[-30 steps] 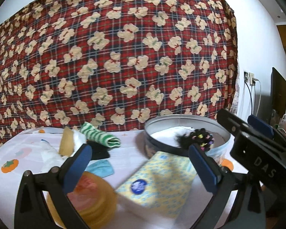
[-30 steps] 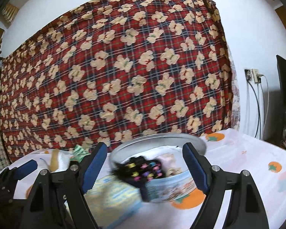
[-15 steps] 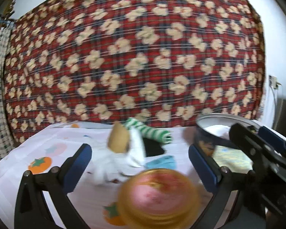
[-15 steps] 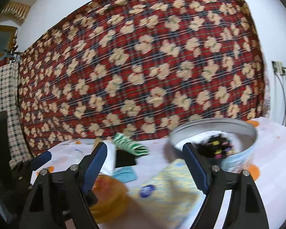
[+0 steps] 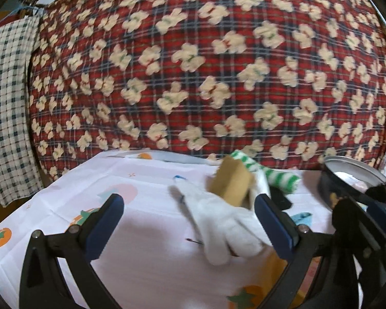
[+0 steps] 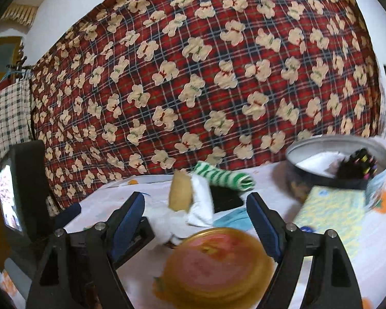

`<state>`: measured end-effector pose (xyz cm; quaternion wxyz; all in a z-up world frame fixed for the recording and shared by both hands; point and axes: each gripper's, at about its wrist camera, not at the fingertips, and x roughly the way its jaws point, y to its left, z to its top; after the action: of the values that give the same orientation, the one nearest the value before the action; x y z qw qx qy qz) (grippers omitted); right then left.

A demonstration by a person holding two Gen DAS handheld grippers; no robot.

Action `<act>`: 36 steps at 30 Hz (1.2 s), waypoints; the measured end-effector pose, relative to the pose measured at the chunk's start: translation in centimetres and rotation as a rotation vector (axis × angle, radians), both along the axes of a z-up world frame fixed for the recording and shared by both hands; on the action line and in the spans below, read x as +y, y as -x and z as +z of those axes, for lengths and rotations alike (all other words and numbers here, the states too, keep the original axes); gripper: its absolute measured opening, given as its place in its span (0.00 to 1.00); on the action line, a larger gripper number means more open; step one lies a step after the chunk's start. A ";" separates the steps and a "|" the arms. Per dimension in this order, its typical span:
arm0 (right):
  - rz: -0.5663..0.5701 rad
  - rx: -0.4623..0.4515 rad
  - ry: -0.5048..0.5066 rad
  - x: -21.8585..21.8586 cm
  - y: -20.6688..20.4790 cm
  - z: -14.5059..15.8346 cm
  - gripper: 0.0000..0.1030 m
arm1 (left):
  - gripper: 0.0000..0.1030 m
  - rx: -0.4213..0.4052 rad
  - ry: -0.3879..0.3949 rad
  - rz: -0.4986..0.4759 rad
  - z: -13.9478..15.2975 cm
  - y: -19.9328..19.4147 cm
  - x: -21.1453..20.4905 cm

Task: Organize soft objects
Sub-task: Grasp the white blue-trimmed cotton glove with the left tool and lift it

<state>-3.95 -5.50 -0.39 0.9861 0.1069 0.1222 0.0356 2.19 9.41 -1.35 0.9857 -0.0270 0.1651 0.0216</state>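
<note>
A pile of soft things lies on the white fruit-print tablecloth (image 5: pixel 141 257): a white glove (image 5: pixel 218 221), a tan sponge (image 5: pixel 229 180), a green-and-white striped roll (image 5: pixel 272 172), a black cloth (image 5: pixel 279 198) and a blue cloth (image 6: pixel 231 219). My left gripper (image 5: pixel 187 221) is open, with the glove just ahead between its fingers. My right gripper (image 6: pixel 195 213) is open above a round orange-and-pink pad (image 6: pixel 216 262). In the right wrist view the sponge (image 6: pixel 180 190) and the striped roll (image 6: pixel 224 179) lie beyond it. The left gripper's body (image 6: pixel 72 211) shows at left.
A round metal tin (image 6: pixel 337 159) at the right holds white cloth and a black hair tie with coloured beads (image 6: pixel 355 167). A yellow patterned pack (image 6: pixel 332 216) lies before it. A red plaid bear-print blanket (image 5: pixel 205 64) hangs behind the table.
Both grippers have swung left, away from the tin and towards the pile of soft things. The glove now sits between my left fingers. Both stay open.
</note>
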 end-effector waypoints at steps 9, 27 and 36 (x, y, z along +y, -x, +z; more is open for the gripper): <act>-0.111 0.024 -0.062 0.3 -1.0 -0.6 0.81 | 0.99 0.198 0.087 0.040 -1.6 -7.3 2.2; -0.134 0.099 -0.112 -0.8 -2.3 -1.2 0.81 | 0.08 0.441 0.440 -0.279 -5.4 -13.5 3.1; -0.143 0.126 -0.143 -1.4 -2.7 -1.6 0.81 | 0.20 0.415 0.409 -0.254 -4.1 -13.3 3.1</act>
<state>-1.27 -6.93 -2.02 0.9663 0.1876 0.1731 -0.0332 15.48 12.56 -5.41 0.8999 -0.1989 0.3655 -0.1305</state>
